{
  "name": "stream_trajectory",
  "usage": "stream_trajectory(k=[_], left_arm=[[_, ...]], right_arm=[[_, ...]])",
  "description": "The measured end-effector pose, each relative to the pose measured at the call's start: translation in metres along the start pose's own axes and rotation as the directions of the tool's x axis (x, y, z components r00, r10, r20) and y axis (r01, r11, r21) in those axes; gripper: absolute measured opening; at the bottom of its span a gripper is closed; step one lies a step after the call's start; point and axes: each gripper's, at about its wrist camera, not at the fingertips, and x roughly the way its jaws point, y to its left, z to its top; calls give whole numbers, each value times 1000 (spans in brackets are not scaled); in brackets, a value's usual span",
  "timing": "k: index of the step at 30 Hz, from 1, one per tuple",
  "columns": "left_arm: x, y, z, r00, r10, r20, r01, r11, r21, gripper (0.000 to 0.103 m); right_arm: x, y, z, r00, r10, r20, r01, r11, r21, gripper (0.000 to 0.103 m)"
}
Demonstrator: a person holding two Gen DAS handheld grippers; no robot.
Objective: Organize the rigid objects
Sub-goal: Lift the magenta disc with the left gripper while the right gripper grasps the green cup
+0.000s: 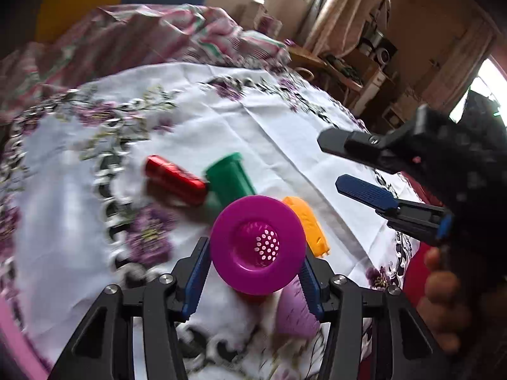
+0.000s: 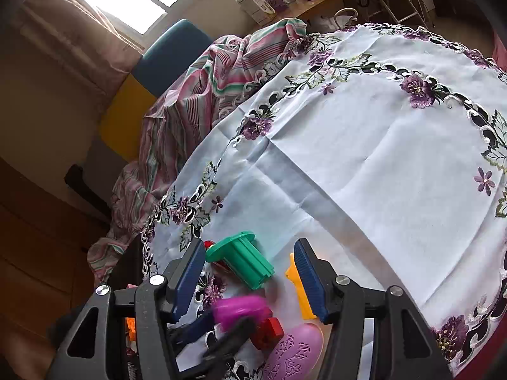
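One magenta funnel (image 1: 255,253) (in left claw (image 1: 253,281)), one green spool (image 1: 229,179).

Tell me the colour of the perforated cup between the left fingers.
Magenta: the perforated cup shows best in the left wrist view.

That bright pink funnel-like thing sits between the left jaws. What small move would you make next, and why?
Probably lift the pink piece a little. The left gripper has its blue pads at either side of the flange, seemingly gripping it. The green spool, red cylinder and orange piece lie crowded just beyond, so rising clears them before moving it anywhere.
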Motion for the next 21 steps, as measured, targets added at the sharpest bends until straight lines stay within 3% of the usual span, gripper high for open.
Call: stream_trajectory(k=[12,15,21], left_arm=[[-75,48,-58,992,124,35,-120,988,-101,54],[-92,57,-69,989,139,53,-133,985,-114,54],[-120,70,-81,985,144,91,-128,979,-160,54]], right_arm=[[21,26,-14,993,-42,-114,25,988,-150,59],[35,36,-21,981,-100,-167,62,973,-223,59],[62,59,-21,961,-206,-186,126,921,-370,59]])
